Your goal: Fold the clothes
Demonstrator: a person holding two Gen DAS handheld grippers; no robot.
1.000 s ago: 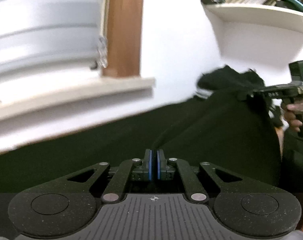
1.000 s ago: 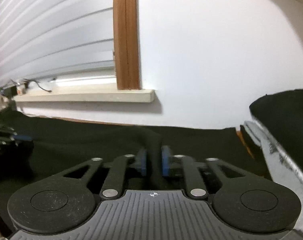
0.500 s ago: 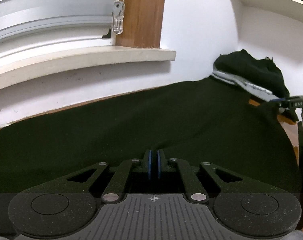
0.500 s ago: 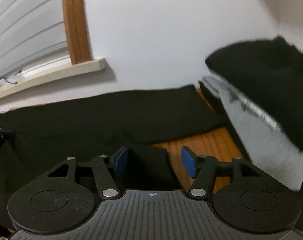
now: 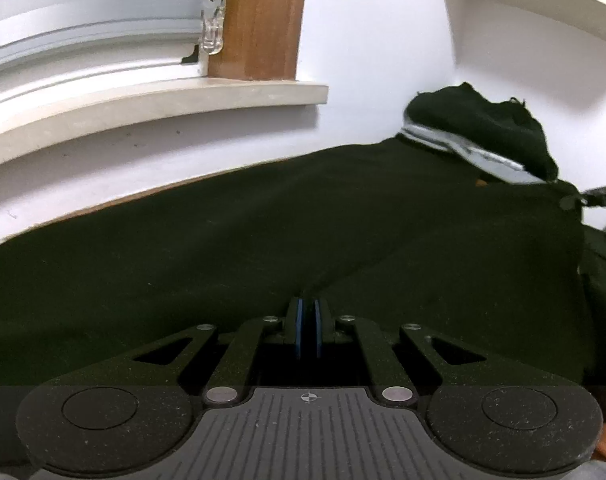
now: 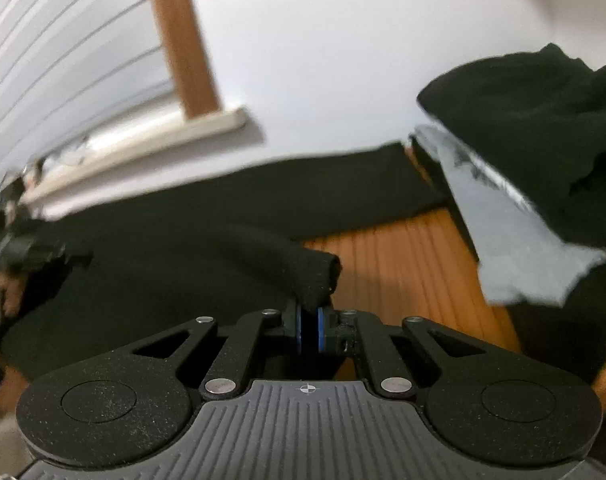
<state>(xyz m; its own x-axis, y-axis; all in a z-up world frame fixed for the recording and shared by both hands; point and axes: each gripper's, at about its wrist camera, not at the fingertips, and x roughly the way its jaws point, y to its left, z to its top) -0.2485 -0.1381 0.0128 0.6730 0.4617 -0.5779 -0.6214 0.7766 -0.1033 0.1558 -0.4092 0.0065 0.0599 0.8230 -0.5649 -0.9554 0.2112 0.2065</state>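
black garment (image 5: 263, 248) apparently lies lengthwise along the wall (image 5: 367, 40).

You are working in a lived-in room of a home. A window with a wooden frame (image 5: 259, 20), white slatted blind (image 5: 87, 36) and pale sill (image 5: 155, 100) faces you, a white wall shelf (image 5: 535, 4) holds books, and clothes lie on a wooden table (image 6: 403, 256).
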